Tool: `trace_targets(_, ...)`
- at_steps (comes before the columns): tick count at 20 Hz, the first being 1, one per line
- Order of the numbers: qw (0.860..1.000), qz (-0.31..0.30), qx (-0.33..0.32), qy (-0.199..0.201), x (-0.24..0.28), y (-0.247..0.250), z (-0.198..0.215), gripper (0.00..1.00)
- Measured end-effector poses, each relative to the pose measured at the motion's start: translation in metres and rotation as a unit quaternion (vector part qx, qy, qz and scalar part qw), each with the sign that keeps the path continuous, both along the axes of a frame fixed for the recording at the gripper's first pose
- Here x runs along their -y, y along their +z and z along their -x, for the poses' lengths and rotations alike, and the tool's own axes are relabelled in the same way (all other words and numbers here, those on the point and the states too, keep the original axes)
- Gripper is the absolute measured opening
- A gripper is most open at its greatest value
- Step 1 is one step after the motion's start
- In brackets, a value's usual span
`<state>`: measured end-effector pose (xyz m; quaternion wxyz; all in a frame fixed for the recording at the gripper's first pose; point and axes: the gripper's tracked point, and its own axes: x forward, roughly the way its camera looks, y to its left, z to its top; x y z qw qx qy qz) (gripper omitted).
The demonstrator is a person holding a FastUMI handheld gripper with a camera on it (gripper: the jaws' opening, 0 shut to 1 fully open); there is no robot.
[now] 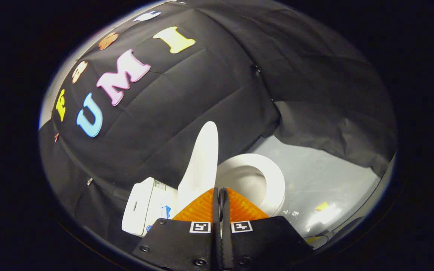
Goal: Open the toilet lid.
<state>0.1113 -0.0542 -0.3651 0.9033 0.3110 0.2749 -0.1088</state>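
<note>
White lid: my read is that the lid (202,162) is already raised; it stands close to upright, edge-on to me, leaning a little toward the tank side.
Seat: the white seat (273,177) lies down flat and uncovered just beside the lid, with the bowl opening visible inside its ring.
Tank: a white tank (141,207) sits on the other side of the lid from the seat, close against the black cloth wall (202,94).
Floor: the toilet stands on a pale grey floor (326,177), near the edge where the cloth hangs down to it; a small yellow scrap (321,206) lies on the floor beyond the seat, well apart from it.
Task progress: I judge the main work done, since the lid is clear of the seat. What is left, as far as I can tell, is to confirm the lid rests stable and does not tip forward, and to back away.
Tool: my tool (219,194) has its two orange fingers (202,209) pressed together with hardly a slit between them, and I see nothing held.
Tool position: the fingertips sit just short of the lid's lower part; I cannot tell whether they touch it.
Hand pose: I judge the tool is held above the toilet, looking down along the lid's edge, with the view rolled so the floor slopes.
Risk: a lid standing this near vertical could drop if nudged.
</note>
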Motion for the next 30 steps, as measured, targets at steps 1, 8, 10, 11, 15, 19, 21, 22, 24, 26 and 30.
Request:
trace_targets(1, 1.0, 0.016, 0.005, 0.008, -0.008, 0.009, -0.002, 0.05)
trace_targets(8, 0.994, 0.096, 0.033, 0.048, -0.062, 0.055, -0.013, 0.07)
trace_targets(10, 0.991, 0.112, 0.04, 0.056, -0.075, 0.065, -0.014, 0.07)
trace_targets(11, 0.99, 0.12, 0.043, 0.062, -0.083, 0.069, -0.016, 0.07)
trace_targets(15, 0.982, 0.157, 0.055, 0.089, -0.122, 0.087, -0.021, 0.08)
trace_targets(19, 0.974, 0.184, 0.067, 0.116, -0.161, 0.105, -0.027, 0.08)
trace_targets(21, 0.97, 0.195, 0.072, 0.125, -0.18, 0.113, -0.029, 0.08)
trace_targets(22, 0.968, 0.203, 0.075, 0.129, -0.19, 0.116, -0.03, 0.08)
trace_targets(24, 0.961, 0.223, 0.077, 0.142, -0.21, 0.121, -0.031, 0.09)
trace_targets(26, 0.956, 0.238, 0.08, 0.154, -0.23, 0.126, -0.033, 0.08)
trace_targets(30, 0.947, 0.264, 0.084, 0.164, -0.26, 0.13, -0.037, 0.09)
